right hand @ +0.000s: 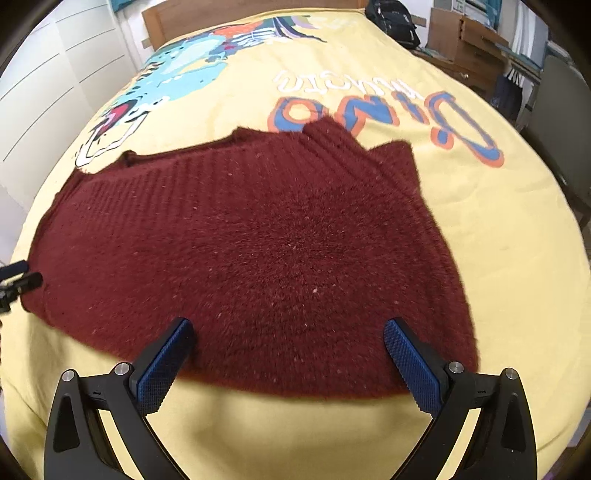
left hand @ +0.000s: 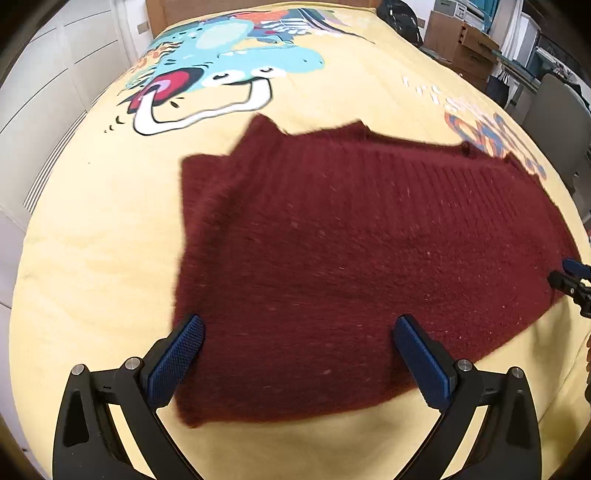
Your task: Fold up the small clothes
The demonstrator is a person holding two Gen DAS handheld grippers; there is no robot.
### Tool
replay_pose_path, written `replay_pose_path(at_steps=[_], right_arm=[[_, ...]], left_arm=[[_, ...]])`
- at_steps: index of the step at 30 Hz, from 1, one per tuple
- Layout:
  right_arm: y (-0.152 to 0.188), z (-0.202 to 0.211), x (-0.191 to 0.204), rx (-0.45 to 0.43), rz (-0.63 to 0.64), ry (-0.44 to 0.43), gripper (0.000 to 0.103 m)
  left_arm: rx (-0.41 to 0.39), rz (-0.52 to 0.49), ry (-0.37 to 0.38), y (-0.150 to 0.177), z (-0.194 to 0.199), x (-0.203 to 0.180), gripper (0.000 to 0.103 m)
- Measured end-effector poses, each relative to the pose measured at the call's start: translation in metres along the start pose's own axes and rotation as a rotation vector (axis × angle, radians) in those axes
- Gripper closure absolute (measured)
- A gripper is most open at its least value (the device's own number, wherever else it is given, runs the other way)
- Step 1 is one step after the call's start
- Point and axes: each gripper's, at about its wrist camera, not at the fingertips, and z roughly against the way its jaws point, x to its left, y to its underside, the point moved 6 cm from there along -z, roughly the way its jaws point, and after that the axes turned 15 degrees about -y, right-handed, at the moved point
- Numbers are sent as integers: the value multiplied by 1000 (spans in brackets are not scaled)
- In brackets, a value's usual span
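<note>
A dark red fuzzy knit sweater [left hand: 351, 258] lies spread flat on the yellow bed cover, its sleeves folded in over its body. It also shows in the right wrist view [right hand: 258, 251]. My left gripper [left hand: 299, 328] is open and empty, hovering over the sweater's near left edge. My right gripper [right hand: 288, 332] is open and empty, over the sweater's near right edge. The right gripper's tips show at the right edge of the left wrist view [left hand: 570, 280]. The left gripper's tips show at the left edge of the right wrist view [right hand: 18, 277].
The bed has a yellow cover [left hand: 92, 277] printed with a cartoon dinosaur [left hand: 221, 66] and lettering [right hand: 388, 110]. A wooden headboard [right hand: 159, 22] stands at the far end. White cabinets [left hand: 44, 92] are on the left. Cardboard boxes [left hand: 461, 44] and a chair [left hand: 557, 110] are on the right.
</note>
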Motion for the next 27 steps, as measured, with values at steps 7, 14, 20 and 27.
replay_pose_path(at_steps=[7,14,20,27], right_arm=[[7,34,3,-23,7,14,0],[22,49,-8,-5,-10,35,0],[35,51,-23,17,-63,57,0],[40,53,-31,27,-79,71,0]], left_arm=[[71,113,18,-4,1,49,1],[142,153,73,-3,-20,66,1],[210,178,144,-1,-54,60,1],[217,200,191,0,-61,57,1]])
